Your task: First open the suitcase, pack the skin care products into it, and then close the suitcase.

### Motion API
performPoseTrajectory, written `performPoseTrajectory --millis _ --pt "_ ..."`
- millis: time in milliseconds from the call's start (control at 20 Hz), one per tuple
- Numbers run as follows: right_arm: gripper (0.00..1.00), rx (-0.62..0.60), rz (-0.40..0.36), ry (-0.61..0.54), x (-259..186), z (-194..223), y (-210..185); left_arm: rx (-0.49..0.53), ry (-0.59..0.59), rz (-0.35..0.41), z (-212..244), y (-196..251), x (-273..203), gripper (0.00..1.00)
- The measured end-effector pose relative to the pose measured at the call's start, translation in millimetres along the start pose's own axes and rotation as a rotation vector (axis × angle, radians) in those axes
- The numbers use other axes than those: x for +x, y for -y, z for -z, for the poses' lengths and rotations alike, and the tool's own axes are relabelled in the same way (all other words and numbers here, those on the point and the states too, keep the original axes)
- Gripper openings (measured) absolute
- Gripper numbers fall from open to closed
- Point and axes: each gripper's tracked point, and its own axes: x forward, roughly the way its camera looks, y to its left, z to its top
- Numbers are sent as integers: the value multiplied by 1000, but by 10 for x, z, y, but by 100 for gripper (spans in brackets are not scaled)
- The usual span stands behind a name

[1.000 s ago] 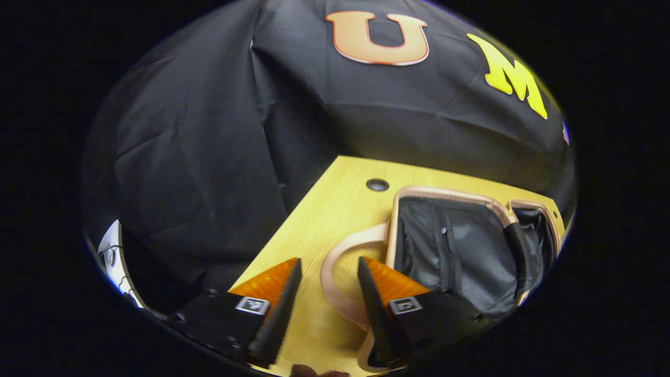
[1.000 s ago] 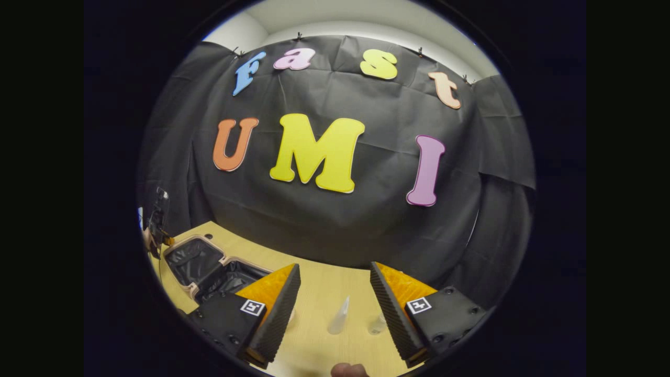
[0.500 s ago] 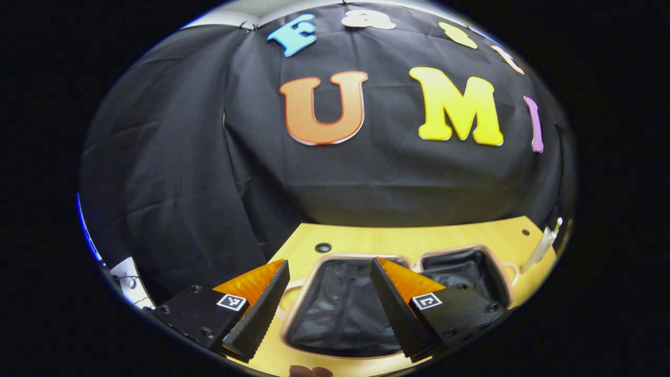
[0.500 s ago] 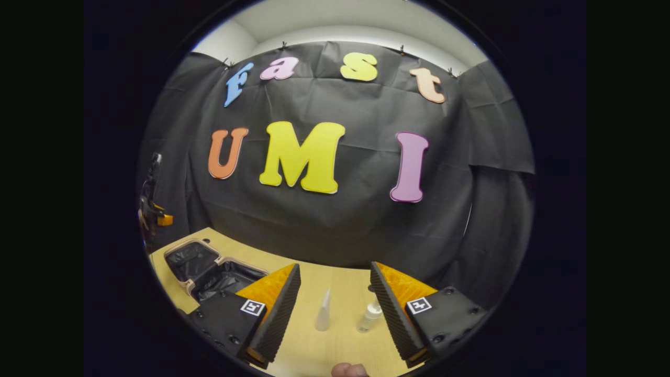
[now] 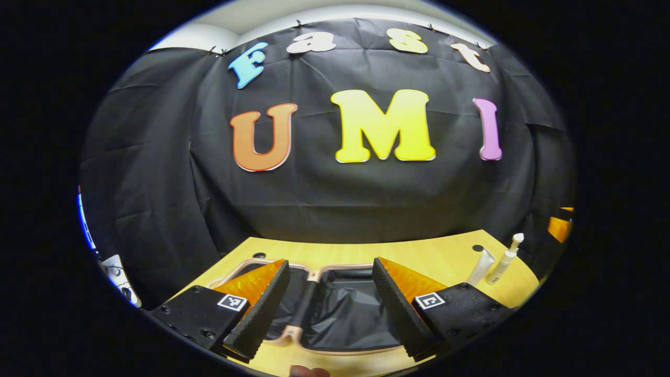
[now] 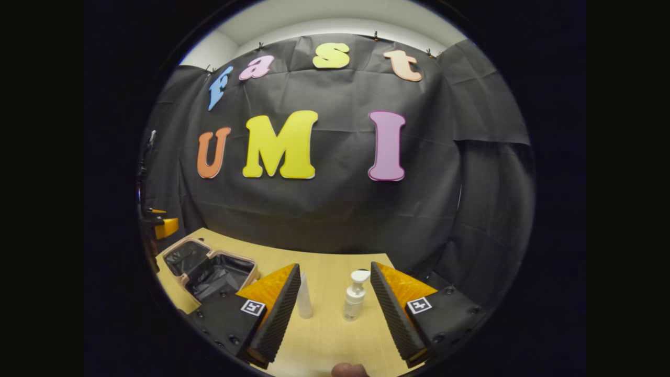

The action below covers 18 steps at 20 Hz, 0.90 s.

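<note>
My left gripper hangs with fingers apart over the open suitcase at the bench's left end. My right gripper, also spread, frames the tube and pump bottle standing mid-bench.

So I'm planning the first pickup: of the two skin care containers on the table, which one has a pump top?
The pump bottle, standing on the right between the right gripper's fingers. The tube to its left is plain and tapered, with no pump.
</note>
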Motion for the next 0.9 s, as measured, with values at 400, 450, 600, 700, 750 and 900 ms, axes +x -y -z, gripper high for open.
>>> performPoseTrajectory --millis 400,450,600,700,750,900 --pt "80 -36 37 -39 -108 220 436 -38 -93 263 483 1725 -67 100" --pt "79 -41 41 -46 -128 250 480 -40 -112 299 585 1933 -97 100" --pt "80 -66 61 -56 -211 282 674 -23 -151 376 836 2390 -24 100" --pt "80 -81 78 -71 -252 344 829 -21 -152 399 978 2582 113 100" --pt "80 -89 87 -89 -278 416 908 -15 -161 397 1082 2656 217 100" --pt "80 -90 99 -147 -374 581 1063 18 -186 375 1392 2785 547 100"
